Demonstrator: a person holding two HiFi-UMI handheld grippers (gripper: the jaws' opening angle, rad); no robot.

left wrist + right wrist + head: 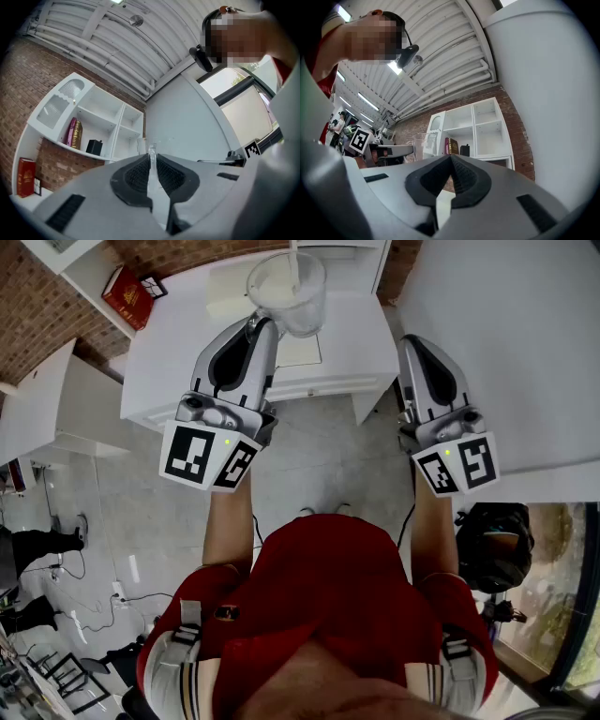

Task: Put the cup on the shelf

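Observation:
A clear plastic cup (pixel 287 289) is held up in front of me, and my left gripper (pixel 266 324) is shut on its rim. In the left gripper view the cup's thin clear wall (pixel 152 161) is pinched between the two black pads. The white shelf (pixel 101 123) with open compartments stands ahead on the brick wall, apart from the cup. My right gripper (pixel 411 341) hangs to the right at about the same height, shut with nothing in it. From the right gripper view the cup (pixel 423 143) shows to the left of the shelf (pixel 474 125).
The shelf holds a pink and a gold book (pixel 74 133) and a black box (pixel 94 146). A red book (pixel 128 296) stands on the white cabinet (pixel 178 352) below. A white curved wall (pixel 506 343) rises close on the right.

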